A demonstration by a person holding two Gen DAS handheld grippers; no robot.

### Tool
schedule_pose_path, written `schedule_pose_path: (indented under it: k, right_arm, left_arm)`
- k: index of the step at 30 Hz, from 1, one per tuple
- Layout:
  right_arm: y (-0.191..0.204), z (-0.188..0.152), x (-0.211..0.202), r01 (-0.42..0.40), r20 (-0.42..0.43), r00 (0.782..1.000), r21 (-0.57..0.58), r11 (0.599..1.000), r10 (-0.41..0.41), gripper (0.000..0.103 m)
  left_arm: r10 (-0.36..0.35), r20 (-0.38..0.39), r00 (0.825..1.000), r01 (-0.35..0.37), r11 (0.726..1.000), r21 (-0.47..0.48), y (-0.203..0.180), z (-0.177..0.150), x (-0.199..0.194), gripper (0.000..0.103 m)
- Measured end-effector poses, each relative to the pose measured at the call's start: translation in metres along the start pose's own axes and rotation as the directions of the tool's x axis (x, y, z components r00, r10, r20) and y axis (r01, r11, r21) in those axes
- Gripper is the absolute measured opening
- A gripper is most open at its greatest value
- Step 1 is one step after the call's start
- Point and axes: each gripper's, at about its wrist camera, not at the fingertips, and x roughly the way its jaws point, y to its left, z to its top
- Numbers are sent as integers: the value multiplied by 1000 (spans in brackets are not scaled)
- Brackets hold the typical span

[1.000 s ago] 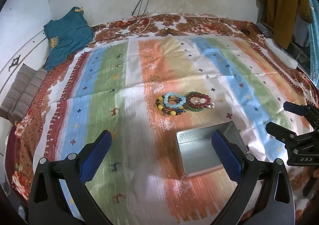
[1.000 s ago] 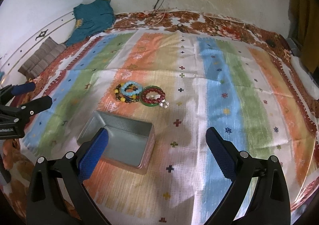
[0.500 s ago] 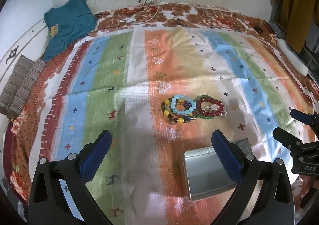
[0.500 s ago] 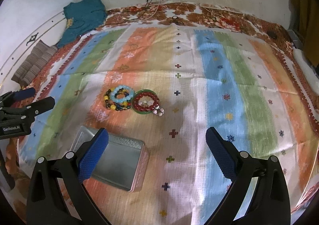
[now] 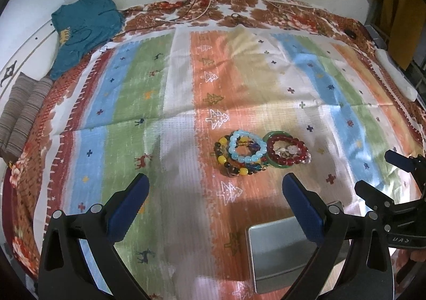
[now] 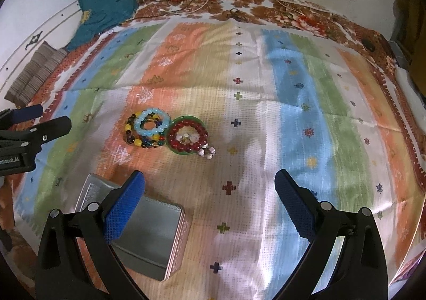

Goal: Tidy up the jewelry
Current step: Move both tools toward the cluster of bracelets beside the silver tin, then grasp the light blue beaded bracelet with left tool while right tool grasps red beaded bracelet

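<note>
Both the left gripper (image 5: 214, 204) and right gripper (image 6: 209, 200) are hanging wide open, holding nothing. The bracelets (image 6: 166, 133) are lying heaped mid-frame, well apart from the open tin (image 6: 149, 236) at lower left. Since they're overlapping, one pinch is probably risking dragging several or scattering beads.

I'm seeing each hand-held gripper (image 5: 214, 199) (image 6: 209, 195) showing black angular arms, silver screws, blue textured pads (image 6: 123, 209) and white lettering.
</note>
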Motion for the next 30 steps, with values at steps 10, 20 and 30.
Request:
schedule_pose_path:
  k: [10,20,30]
  right_arm:
    - [-3,10,26,17,-42,999,3,1000,-17,99]
    - [-3,22,50,12,-72,997,9,1000,-12,99]
    - [-4,25,78,20,-123,992,-5,1000,-21,99]
  left_arm:
    - [-2,-36,999,2,1000,-6,-1,14,27,97]
    - [-9,-66,998,10,1000,8,-8,26,49,86]
    - [-9,-137,990,13,1000,26,-11,35,85,76]
